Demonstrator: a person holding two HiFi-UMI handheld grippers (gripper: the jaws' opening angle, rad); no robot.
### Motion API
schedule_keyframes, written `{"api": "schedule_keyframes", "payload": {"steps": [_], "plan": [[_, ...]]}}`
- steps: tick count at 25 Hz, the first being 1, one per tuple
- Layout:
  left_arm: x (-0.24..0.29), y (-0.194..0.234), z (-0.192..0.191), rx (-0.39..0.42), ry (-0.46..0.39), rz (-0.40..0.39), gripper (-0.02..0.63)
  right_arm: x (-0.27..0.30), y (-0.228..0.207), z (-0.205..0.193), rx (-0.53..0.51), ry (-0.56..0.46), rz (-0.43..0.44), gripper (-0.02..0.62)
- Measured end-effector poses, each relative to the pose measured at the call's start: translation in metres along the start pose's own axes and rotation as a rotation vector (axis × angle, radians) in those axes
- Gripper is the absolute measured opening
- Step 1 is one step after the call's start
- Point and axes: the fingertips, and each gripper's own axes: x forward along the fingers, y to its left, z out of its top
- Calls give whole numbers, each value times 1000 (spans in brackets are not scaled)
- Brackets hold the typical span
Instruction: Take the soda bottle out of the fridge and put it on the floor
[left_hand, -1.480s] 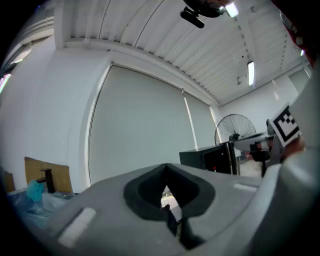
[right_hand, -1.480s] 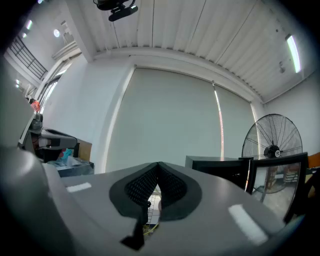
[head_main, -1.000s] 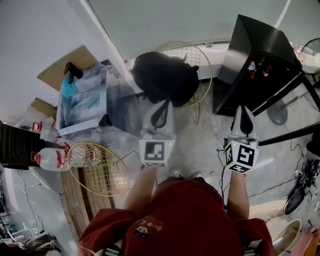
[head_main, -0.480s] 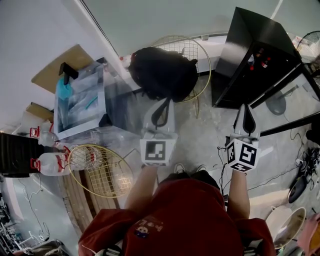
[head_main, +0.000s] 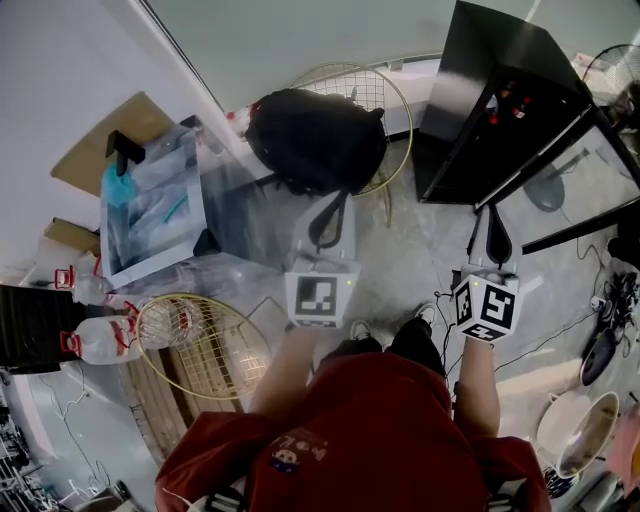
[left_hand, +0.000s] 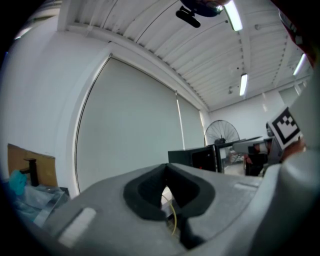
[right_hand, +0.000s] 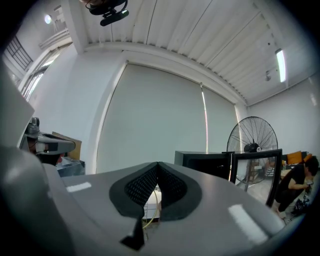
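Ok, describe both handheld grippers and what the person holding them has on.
Both the left gripper and right gripper are pale grey tapered shells with black padded jaws. Each carries a white cube with black square markers at the rear. The person wears a red short-sleeved shirt.

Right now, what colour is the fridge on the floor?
Black. The fridge shows best in the head view.

Black backpack (head_main: 315, 140) on wire chair (head_main: 356, 88); water jugs (head_main: 100, 341) at left
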Motion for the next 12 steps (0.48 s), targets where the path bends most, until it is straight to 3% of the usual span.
{"api": "schedule_keyframes", "payload": {"steps": [12], "plan": [[46, -66, 5, 18, -10, -78, 0, -9, -71, -7, 22, -14, -49, -2]]}}
